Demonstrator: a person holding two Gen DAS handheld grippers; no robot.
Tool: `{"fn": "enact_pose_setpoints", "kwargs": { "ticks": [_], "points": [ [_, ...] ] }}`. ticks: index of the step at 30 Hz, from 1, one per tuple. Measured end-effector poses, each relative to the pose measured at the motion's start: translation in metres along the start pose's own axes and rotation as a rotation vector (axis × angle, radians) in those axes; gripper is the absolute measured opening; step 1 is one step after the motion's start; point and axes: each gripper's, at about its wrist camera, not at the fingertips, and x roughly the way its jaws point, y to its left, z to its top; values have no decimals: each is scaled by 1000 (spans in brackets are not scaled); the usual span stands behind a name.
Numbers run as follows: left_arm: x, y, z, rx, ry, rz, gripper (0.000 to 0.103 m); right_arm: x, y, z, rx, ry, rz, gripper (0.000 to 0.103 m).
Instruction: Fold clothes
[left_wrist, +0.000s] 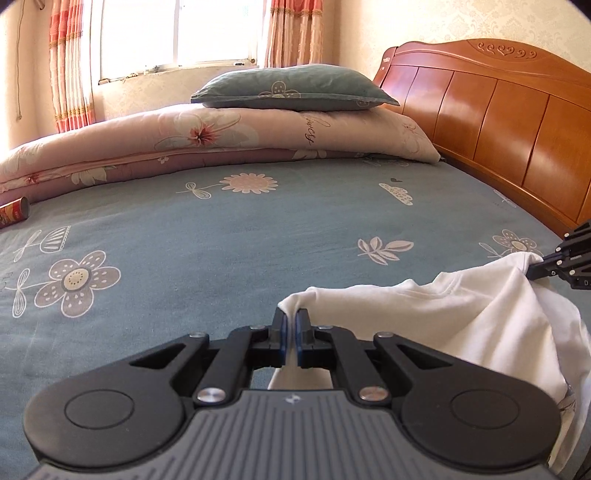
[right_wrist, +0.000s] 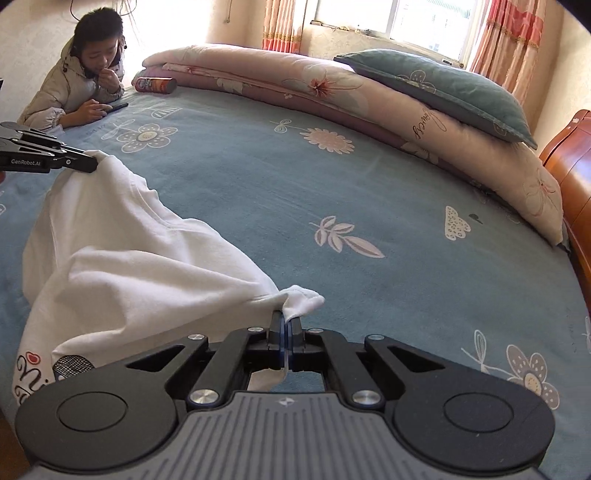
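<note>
A white T-shirt (left_wrist: 443, 325) with a printed design hangs between my two grippers above the blue floral bed sheet (left_wrist: 221, 240). My left gripper (left_wrist: 292, 314) is shut on one corner of the shirt. In the same view my right gripper (left_wrist: 533, 267) pinches the other corner at the right edge. In the right wrist view the white T-shirt (right_wrist: 129, 266) sags to the left, with my right gripper (right_wrist: 285, 317) shut on its near corner. There the left gripper (right_wrist: 94, 160) grips the far corner at the left edge.
A folded pink quilt (left_wrist: 184, 144) with a teal pillow (left_wrist: 291, 88) on top lies along the far side. A wooden headboard (left_wrist: 498, 122) stands at the right. A red can (right_wrist: 155, 85) lies on the sheet. A person (right_wrist: 85, 70) leans on the bed's far corner with a phone.
</note>
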Motion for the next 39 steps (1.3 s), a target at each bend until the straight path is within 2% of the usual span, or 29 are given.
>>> {"fn": "enact_pose_setpoints", "kwargs": {
  "ticks": [6, 13, 17, 20, 22, 26, 28, 31, 33, 35, 37, 39],
  "points": [
    [39, 0, 29, 72, -12, 71, 3, 35, -29, 18, -54, 18, -144, 1],
    [91, 5, 60, 125, -7, 158, 3, 76, -66, 30, -29, 30, -247, 1],
    [117, 5, 82, 169, -32, 217, 3, 93, -86, 34, -7, 30, -304, 1],
    [140, 1, 90, 175, -26, 210, 3, 110, -102, 29, 37, 51, -326, 1],
    [161, -9, 87, 185, -2, 171, 3, 124, -110, 21, 67, 75, -340, 1],
    [193, -32, 59, 236, 50, 136, 4, 151, -113, -3, 101, 134, -304, 2],
    [201, -38, 46, 242, 87, 118, 12, 161, -109, -15, 105, 161, -283, 2],
    [203, -42, 30, 252, 129, 111, 16, 158, -101, -23, 114, 165, -261, 8],
    [194, -41, 27, 244, 130, 109, 17, 147, -98, -22, 136, 147, -247, 17],
    [177, -34, 29, 215, 111, 91, 23, 133, -98, -20, 167, 129, -230, 26],
    [159, -30, 30, 181, 104, 84, 37, 113, -97, -17, 207, 108, -203, 33],
    [140, -26, 28, 158, 97, 79, 44, 96, -92, -15, 226, 92, -171, 40]
  ]
}}
